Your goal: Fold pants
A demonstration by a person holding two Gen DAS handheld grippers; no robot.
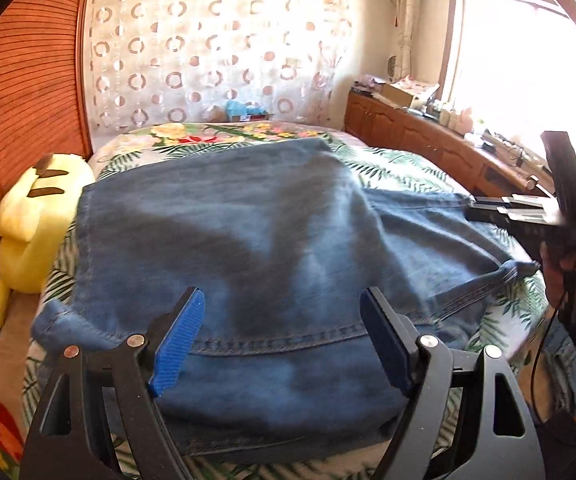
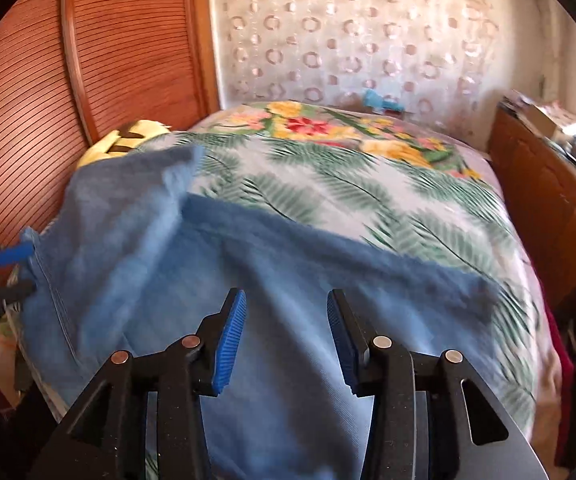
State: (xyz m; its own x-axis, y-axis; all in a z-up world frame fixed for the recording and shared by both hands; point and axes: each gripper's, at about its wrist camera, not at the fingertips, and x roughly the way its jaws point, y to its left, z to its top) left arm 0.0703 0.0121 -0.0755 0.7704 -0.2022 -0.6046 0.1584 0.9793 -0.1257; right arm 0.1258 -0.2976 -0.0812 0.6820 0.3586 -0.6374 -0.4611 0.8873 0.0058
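Blue denim pants (image 1: 248, 220) lie folded over on the bed, with a stitched hem running across near my left gripper (image 1: 284, 296). Its blue pads stand wide apart just above the cloth, and nothing is pinched between them. In the right wrist view the pants (image 2: 368, 268) spread across the near half of the bed, blurred. My right gripper (image 2: 286, 300) hovers over them, pads apart, with no cloth between them. A hand (image 1: 564, 276) holds that right gripper (image 1: 484, 206) at the pants' right edge in the left wrist view.
The floral bedsheet (image 1: 400, 168) covers the bed. A yellow plush toy (image 1: 32, 216) lies at the left edge against a slatted wooden panel (image 1: 28, 80). A wooden cabinet (image 1: 408, 132) with clutter runs along the right under a bright window (image 1: 520, 60). A patterned curtain (image 1: 216, 48) hangs behind.
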